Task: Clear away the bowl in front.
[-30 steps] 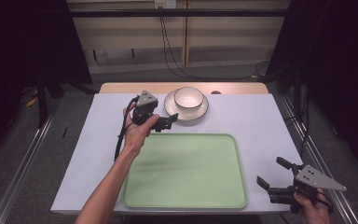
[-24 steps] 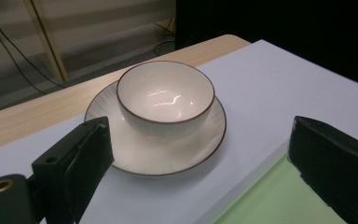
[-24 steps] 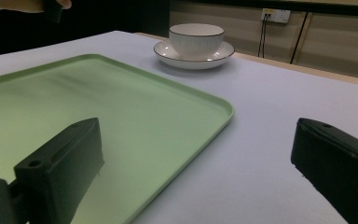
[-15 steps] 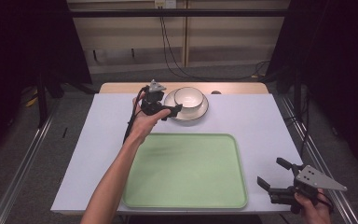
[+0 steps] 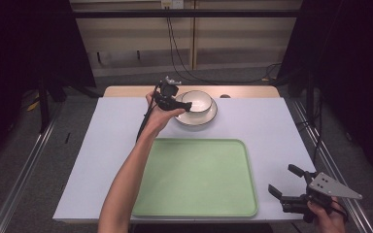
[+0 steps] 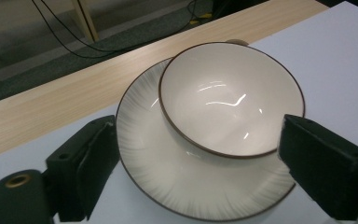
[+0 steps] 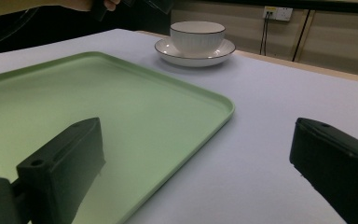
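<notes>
**Left gripper over bowl and saucer, jaws apart**

Left side of table, high view: the person's forearm reaches in from the bottom edge and crosses the pale tabletop point(image 5: 102, 145) toward its far end. The left gripper point(image 5: 184, 108) sits at the near-left rim of the bowl point(image 5: 197, 100), its black jaws pointing toward it. The bowl stands upright in a saucer point(image 5: 209, 118), both white with a dark rim line, close to the wooden strip point(image 5: 126, 91) at the table's far edge.

Left gripper view: the left gripper point(image 6: 200, 154) has its jaws wide apart and has just been narrowing a little. The bowl point(image 6: 228, 100) and saucer point(image 6: 168, 182) lie between and beyond the two jaws; one jaw is at the saucer's left rim, the other near the bowl's right rim. The pads press on neither. Contact with the saucer edge cannot be told.

Centre: the green tray point(image 5: 194, 179) lies flat on the near half of the table, just short of the saucer, well apart from the bowl.

Right: the right gripper point(image 5: 291, 184) is held at the near-right corner, jaws spread, nothing between them. In the right gripper view the tray's corner point(image 7: 223, 105) lies ahead between its jaws, and the bowl point(image 7: 197, 35) stands far off.
</notes>
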Demonstrator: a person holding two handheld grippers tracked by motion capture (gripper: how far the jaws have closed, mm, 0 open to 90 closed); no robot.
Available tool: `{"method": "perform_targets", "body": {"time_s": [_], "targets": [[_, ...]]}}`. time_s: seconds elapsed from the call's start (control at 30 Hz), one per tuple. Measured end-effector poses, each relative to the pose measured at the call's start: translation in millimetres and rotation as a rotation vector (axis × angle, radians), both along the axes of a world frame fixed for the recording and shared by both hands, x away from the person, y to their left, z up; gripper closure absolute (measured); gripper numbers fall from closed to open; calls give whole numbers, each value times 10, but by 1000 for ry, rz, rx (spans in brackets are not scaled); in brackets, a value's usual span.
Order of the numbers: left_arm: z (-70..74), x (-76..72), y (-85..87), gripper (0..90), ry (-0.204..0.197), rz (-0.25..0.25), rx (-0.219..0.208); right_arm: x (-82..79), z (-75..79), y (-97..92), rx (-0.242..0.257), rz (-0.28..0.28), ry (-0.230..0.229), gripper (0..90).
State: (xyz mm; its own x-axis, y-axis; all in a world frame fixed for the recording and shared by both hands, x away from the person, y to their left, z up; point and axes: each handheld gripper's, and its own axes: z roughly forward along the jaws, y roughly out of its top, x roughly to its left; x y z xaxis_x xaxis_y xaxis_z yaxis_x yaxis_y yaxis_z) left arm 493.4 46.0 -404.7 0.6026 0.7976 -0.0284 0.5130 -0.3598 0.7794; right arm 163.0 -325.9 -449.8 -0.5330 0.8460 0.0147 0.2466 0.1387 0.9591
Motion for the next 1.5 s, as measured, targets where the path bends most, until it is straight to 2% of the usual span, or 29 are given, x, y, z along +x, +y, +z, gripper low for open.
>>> {"method": "perform_targets", "body": {"time_s": [0.03,0.07,0.13,0.17,0.2,0.23,0.3,0.33,0.37,0.5,0.53,0.6,0.7,0.73,0.77,0.83,0.87,0.9,0.93,1.0,1.03,1.1,1.2,1.23,1.33,1.37,1.43,1.47,1.5], "targets": [[-21,33,-2,141,10,0,22,4,-1,-2,0,-2,-1,24],[-46,56,-17,149,21,2,12,8,-3,-5,1,4,2,24],[-93,120,-50,152,49,17,21,14,-8,-3,0,0,4,24],[-99,143,-55,167,45,4,32,15,-9,-5,1,0,6,24],[-108,157,-79,173,36,19,31,16,-8,-11,2,5,10,24],[-117,172,-98,172,46,30,25,17,-9,-12,5,4,8,24],[-140,194,-143,173,55,21,35,21,-10,-21,6,1,7,24],[-153,206,-163,173,56,35,51,21,-10,-21,6,1,7,24],[-178,241,-182,186,66,57,61,22,-11,-21,6,-3,8,26],[-233,334,-169,205,111,75,63,21,-6,-8,-2,12,5,27],[-246,350,-164,217,125,80,80,22,-6,-5,-5,14,2,27],[-268,365,-158,230,142,87,80,24,-9,-6,-11,17,3,27],[-297,353,-167,224,164,94,24,23,-8,-4,-7,8,5,23],[-302,347,-190,223,169,89,53,20,-11,-6,-18,10,-1,21],[-302,339,-213,228,158,89,73,12,-14,3,-18,9,2,17],[-311,334,-247,260,152,96,61,12,-10,9,-21,13,1,16],[-330,340,-270,284,169,100,63,16,-5,15,-18,15,-1,17],[-344,345,-279,284,180,96,70,16,-5,15,-18,15,-1,17],[-376,344,-301,302,177,107,99,17,-7,16,-21,18,1,17],[-411,343,-312,308,179,125,90,18,-10,15,-18,23,3,17],[-422,342,-317,343,185,130,75,21,-9,12,-17,18,1,16],[-432,354,-323,376,196,121,73,30,-12,0,-21,18,-1,17],[-445,371,-334,469,215,117,52,30,-11,0,-19,16,0,18],[-442,374,-331,520,216,114,66,30,-10,-2,-19,15,-4,18],[-462,402,-300,527,245,147,46,21,-8,-6,-15,18,3,18],[-475,413,-292,531,261,141,28,20,-9,-5,-15,12,3,18],[-481,422,-279,590,281,137,29,16,-8,-10,-17,13,3,18],[-490,423,-280,601,277,135,32,15,-8,-12,-17,13,2,18],[-488,426,-266,625,291,136,22,13,-6,-16,-17,12,-1,18]]}}
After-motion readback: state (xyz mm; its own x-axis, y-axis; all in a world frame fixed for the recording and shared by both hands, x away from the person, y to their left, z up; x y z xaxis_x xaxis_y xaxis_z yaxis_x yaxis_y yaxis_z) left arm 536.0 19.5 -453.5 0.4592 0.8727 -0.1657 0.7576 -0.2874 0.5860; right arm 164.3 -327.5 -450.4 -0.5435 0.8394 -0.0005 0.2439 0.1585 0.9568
